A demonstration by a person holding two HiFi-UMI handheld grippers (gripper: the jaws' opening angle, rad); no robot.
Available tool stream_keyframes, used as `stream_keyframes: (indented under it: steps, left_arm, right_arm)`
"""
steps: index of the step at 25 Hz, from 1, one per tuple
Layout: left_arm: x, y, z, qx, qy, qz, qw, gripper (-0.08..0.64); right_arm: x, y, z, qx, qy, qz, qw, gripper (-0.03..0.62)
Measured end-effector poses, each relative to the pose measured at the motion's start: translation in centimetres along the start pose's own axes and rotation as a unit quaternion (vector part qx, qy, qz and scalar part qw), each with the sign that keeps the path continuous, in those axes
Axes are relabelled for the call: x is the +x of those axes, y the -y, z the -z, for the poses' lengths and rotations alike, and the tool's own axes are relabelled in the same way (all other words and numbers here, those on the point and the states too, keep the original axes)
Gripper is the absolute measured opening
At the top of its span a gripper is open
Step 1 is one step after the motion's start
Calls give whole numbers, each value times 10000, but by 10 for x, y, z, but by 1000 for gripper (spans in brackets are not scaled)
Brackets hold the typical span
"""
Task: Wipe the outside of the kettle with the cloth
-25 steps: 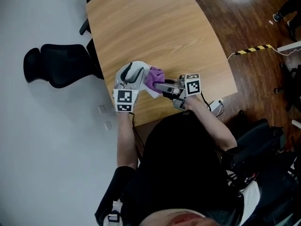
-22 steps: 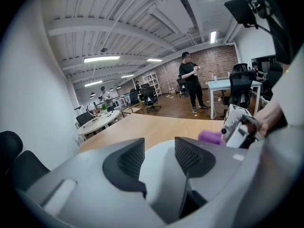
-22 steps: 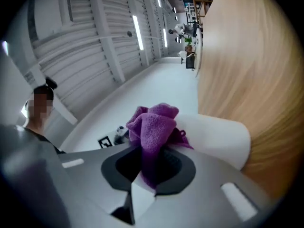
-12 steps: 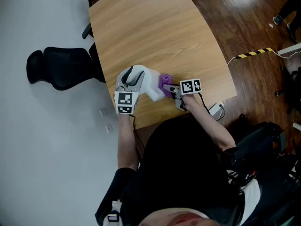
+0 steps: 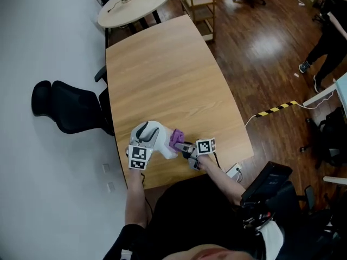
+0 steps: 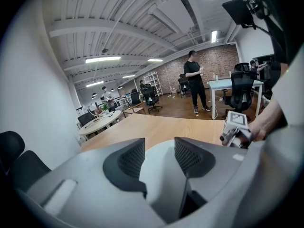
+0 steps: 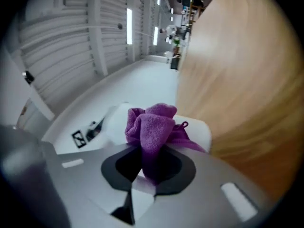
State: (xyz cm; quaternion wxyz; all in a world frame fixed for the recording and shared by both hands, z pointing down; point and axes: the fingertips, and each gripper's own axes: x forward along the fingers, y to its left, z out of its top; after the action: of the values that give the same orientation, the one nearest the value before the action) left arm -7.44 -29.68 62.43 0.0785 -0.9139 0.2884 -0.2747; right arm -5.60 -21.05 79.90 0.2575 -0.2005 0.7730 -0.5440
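Jaws of the left gripper (image 6: 159, 148) stand partly closed in the left gripper view. They are clamped on the smooth white rounded kettle (image 6: 159, 175), whose pale surface fills the gap from one dark ribbed pad to the other. Beyond them stretches the long pale wooden worktop (image 6: 156, 127). At the right edge the right gripper (image 6: 230, 136) shows with its marker cube. (Further back a person in dark clothes (image 6: 194, 80) stands in the room.)

In the right gripper view, the jaws are closed on a bunched purple terry cloth (image 7: 152, 125). The fabric is pinched between the dark pads and bulges out ahead of them. The front of the cloth touches the kettle's white wall, which shows just behind it and to either side. The worktop fills the right of this view.

In the head view, the kettle stands near the worktop's near edge, close to the person's body. The left gripper meets it from the near-left side and the right gripper from the right. The cloth is pressed between the right gripper and the kettle's right flank.

A black office chair (image 5: 68, 110) stands left of the worktop, and a round white table (image 5: 135, 1) lies beyond its far end. A yellow-and-black striped strip (image 5: 276, 110) lies on the dark wood floor (image 5: 271, 47) (off to the right).
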Motion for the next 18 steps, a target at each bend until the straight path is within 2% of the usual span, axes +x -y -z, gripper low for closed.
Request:
stream_keyframes:
  steps: [1, 2, 3, 5, 6, 7, 8, 9, 11, 12, 13, 15, 16, 17, 18]
  left_arm:
    - [0, 1, 2, 10, 10, -7, 10000, 284]
    - [-1, 2, 4, 22, 30, -26, 10000, 282]
    - [-4, 4, 6, 36, 60, -47, 10000, 284]
    - [-11, 8, 11, 63, 118, -72, 9999, 284]
    - [-14, 10, 14, 75, 140, -83, 9998, 284]
    - [-19, 13, 17, 97, 177, -103, 9997, 284]
    - [-28, 18, 20, 134, 244, -134, 9995, 284]
    - [-40, 25, 24, 187, 336, -172, 9991, 284]
    - [-69, 43, 32, 296, 498, -233, 9980, 284]
    - [-78, 50, 34, 328, 539, -251, 9977, 284]
    - [-83, 52, 36, 339, 555, -261, 9975, 284]
    - [-89, 52, 41, 342, 536, -251, 9977, 284]
    - [-94, 52, 47, 352, 518, -236, 9978, 284]
    - [-99, 56, 54, 372, 513, -227, 9977, 284]
    - [-102, 63, 60, 398, 528, -229, 9976, 284]
  right_arm:
    - [-9, 44, 17, 384, -127, 618, 9973, 49]
    - [-16, 77, 31, 779, -238, 1178, 9897, 49]
    - [-20, 95, 40, 1066, -294, 1550, 9817, 49]
    - [-21, 97, 42, 1221, -279, 1782, 9760, 48]
    - [-20, 83, 36, 1104, -202, 1666, 9796, 48]
    - [-18, 57, 27, 877, -28, 1343, 9871, 48]
    - [-17, 20, 16, 498, 222, 816, 9952, 48]
    - [-17, -27, 9, -28, 473, 162, 9987, 48]
    - [-18, -113, 8, -989, 792, -1033, 9866, 48]
    - [-17, -134, 16, -1111, 849, -1329, 9812, 48]
    - [-15, -131, 27, -877, 909, -1315, 9832, 48]
    - [-12, -66, 55, 403, 1177, -568, 9906, 49]
    - [-12, -23, 70, 1046, 1315, -133, 9857, 49]
    - [-13, 14, 83, 1428, 1388, 188, 9798, 48]
    - [-18, 45, 95, 1560, 1359, 461, 9773, 48]
